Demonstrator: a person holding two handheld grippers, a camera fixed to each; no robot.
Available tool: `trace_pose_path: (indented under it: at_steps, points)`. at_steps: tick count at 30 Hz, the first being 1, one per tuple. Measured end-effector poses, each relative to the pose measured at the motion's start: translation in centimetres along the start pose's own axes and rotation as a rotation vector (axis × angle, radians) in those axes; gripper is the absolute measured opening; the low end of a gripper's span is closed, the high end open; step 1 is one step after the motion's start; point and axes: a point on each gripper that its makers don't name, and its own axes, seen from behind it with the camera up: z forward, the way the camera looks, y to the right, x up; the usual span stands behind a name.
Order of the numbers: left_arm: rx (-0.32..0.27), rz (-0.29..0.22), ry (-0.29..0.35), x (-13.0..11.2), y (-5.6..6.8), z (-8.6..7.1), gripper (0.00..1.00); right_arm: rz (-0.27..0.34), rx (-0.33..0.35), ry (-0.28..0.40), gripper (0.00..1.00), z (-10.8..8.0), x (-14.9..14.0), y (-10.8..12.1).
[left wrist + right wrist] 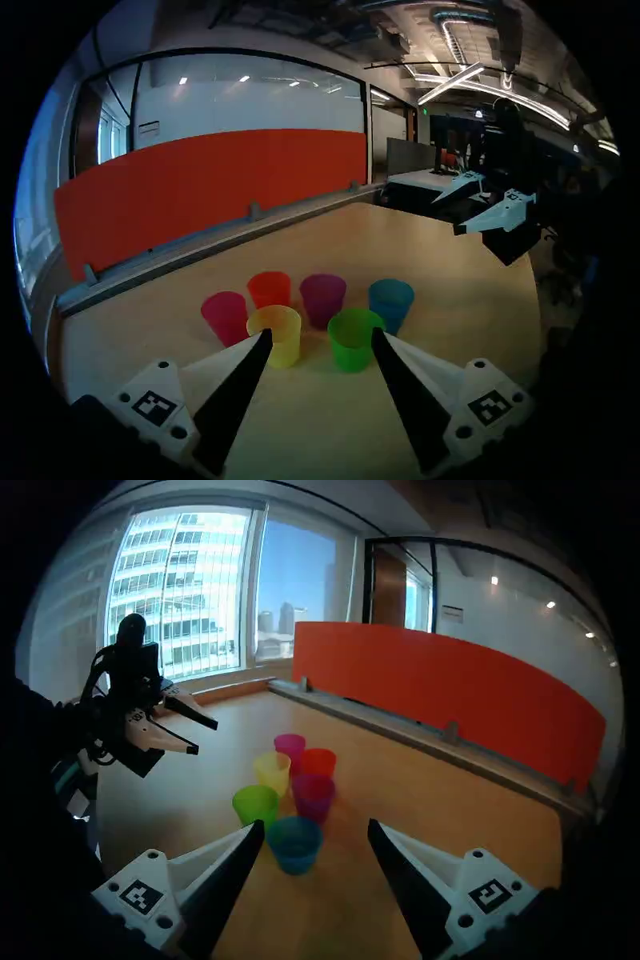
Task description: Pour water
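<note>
Left gripper view, left to right: orange partition along far edge of table. Six cups upright in tight cluster mid-table: pink cup, red cup, yellow cup, purple cup, green cup, blue cup. Left gripper fingers spread wide, empty; yellow and green cups just past tips. Right gripper far right, well apart from cups. Right gripper view: window at left; own fingers spread, empty; blue cup nearest tips, untouched; nothing between fingers and cups.
</note>
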Motion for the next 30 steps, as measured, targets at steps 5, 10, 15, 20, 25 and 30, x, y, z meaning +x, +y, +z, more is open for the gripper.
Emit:
trace_pose_path:
  at_steps: [5, 10, 15, 20, 25, 30]
  points:
    - [-0.015, 0.003, -0.023, -1.0, 0.4, 0.7, 0.92, 0.006, 0.006, -0.016, 1.0, 0.5, -0.9, -0.1]
    - [-0.036, 0.005, -0.045, -1.9, 0.9, 1.3, 0.92, 0.009, 0.015, -0.031, 1.0, 1.1, -1.8, -0.3]
    - [-0.049, 0.015, -0.064, -2.6, 1.3, 1.9, 0.92, 0.007, 0.019, -0.048, 1.0, 1.6, -2.7, -0.4]
    - [-0.059, 0.023, -0.082, -3.3, 1.6, 2.4, 0.92, 0.006, 0.025, -0.064, 1.0, 2.1, -3.5, -0.6]
    - [-0.069, 0.027, -0.093, -3.7, 1.8, 2.6, 0.92, 0.012, 0.03, -0.075, 1.0, 2.5, -4.2, -0.7]
    - [-0.078, 0.028, -0.105, -4.2, 2.1, 2.9, 0.92, 0.015, 0.032, -0.085, 1.0, 2.8, -4.8, -0.8]
